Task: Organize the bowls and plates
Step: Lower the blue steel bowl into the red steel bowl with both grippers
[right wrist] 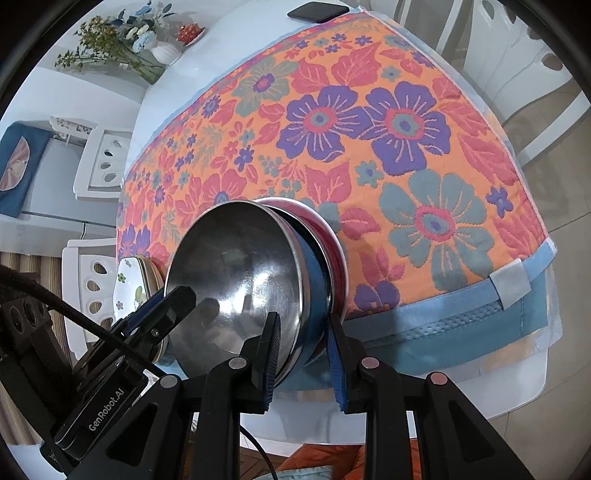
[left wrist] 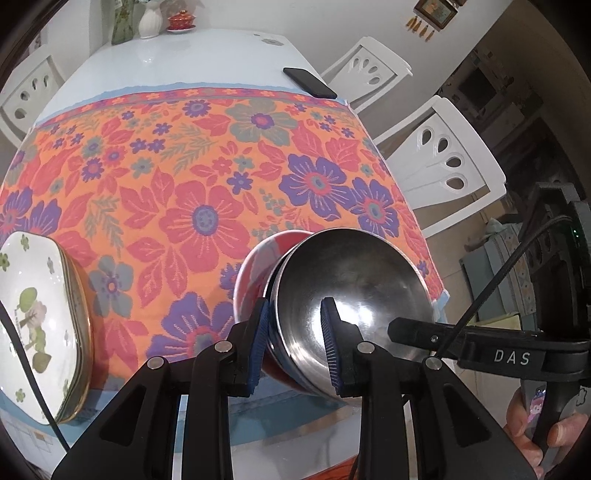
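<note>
A stack of nested bowls (left wrist: pixel 354 295), steel inside with blue and red outsides, stands on the floral cloth near the table's front edge; it also shows in the right wrist view (right wrist: pixel 240 280). My left gripper (left wrist: pixel 295 343) straddles the stack's left rim, one finger inside and one outside. My right gripper (right wrist: pixel 304 354) straddles the right rim the same way. A stack of white flower-print plates (left wrist: pixel 37 321) lies at the front left; it shows small in the right wrist view (right wrist: pixel 129 284).
A black phone (left wrist: pixel 309 82) lies at the far right of the table. Vases (left wrist: pixel 149 20) and a red lidded cup (left wrist: pixel 181 20) stand at the far end. White chairs (left wrist: pixel 443 166) surround the table. The table's front edge is just below the bowls.
</note>
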A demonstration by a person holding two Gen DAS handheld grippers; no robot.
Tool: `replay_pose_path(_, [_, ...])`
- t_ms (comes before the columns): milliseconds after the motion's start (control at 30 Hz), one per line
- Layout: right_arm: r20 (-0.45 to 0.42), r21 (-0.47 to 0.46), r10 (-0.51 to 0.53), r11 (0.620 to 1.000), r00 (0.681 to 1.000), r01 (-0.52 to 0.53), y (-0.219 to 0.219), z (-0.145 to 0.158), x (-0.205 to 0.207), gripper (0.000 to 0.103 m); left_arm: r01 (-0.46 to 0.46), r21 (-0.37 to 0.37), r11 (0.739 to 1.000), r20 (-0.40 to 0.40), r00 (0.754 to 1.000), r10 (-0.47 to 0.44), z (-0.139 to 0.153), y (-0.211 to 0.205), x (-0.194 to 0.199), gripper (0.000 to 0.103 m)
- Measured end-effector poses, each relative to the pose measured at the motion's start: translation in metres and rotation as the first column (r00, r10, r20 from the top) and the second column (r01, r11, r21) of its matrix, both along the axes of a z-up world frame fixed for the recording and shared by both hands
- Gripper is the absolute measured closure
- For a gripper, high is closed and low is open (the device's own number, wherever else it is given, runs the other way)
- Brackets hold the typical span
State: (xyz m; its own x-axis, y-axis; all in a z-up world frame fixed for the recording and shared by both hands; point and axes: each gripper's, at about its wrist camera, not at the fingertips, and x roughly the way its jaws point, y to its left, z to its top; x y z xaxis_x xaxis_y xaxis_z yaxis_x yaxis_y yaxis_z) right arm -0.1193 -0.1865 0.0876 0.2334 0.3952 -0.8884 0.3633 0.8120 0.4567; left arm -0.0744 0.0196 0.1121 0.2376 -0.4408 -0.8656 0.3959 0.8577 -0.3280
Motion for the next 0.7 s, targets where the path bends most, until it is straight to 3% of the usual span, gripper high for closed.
replay_pose_path(167, [0.047,0.011,0.005,1.000,0.999,-0.005,-0.003,0.011,0.000,0.079,-0.017,-0.023,1.000,0.017,1.000,0.017,0.008,0.009,0.000,0.077])
replay_pose_path(300, [0.083,-0.043,0.035,0.999,0.996,-0.031,-0.001,0.024,-0.009,0.079,-0.021,-0.036,0.999,0.016,1.000,0.021,0.010,0.018,-0.004,0.077])
replay_pose_path(567, [0.051,-0.009,0.084,0.996,0.995,-0.084,0.022,0.001,-0.028,0.079,-0.006,-0.039,0.999,-0.041,0.999,0.004,-0.010,0.015,-0.026,0.077])
replay_pose_path(700, [0.074,-0.001,0.070,0.998,0.995,-0.071,0.021,0.005,-0.031,0.079,-0.013,-0.041,0.999,-0.038,0.999,0.011,-0.011,0.017,-0.029,0.077])
